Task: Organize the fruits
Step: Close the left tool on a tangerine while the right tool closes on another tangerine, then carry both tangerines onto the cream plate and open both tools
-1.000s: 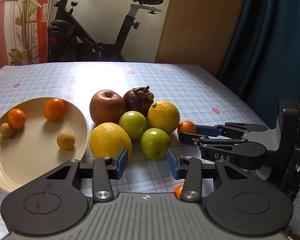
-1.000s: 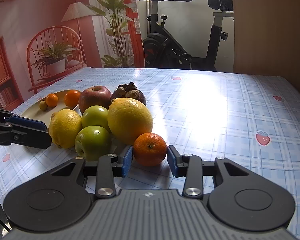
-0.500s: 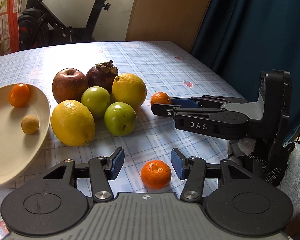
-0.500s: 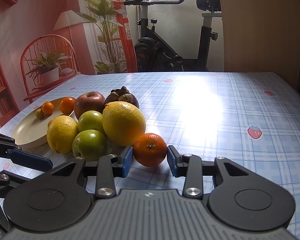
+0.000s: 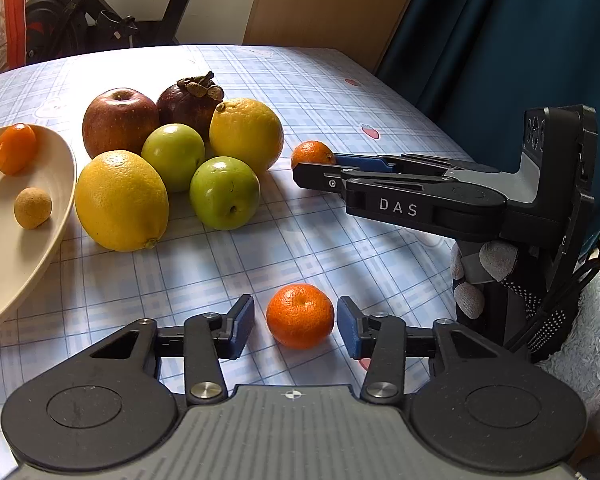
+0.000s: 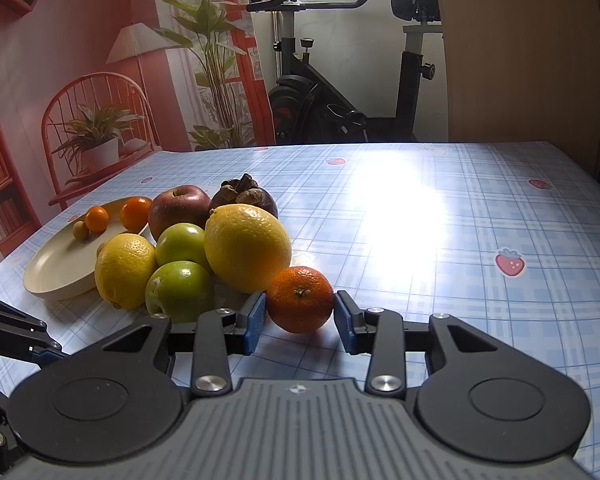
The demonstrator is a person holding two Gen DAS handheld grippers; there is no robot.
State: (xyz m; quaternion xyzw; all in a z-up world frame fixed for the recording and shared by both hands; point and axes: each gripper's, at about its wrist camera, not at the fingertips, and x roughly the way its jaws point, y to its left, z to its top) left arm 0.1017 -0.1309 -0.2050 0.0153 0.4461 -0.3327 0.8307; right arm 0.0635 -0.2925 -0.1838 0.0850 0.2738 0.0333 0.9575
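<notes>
The near mandarin on the table looks light, round and soft-skinned, best pinched gently across its widest middle. It sits between the left gripper's blue pads, which are closing but not yet touching. The right gripper is clamped on a second mandarin beside the fruit pile.

Both wrist views sit low and close over the table — sharing the fruit pile.
</notes>
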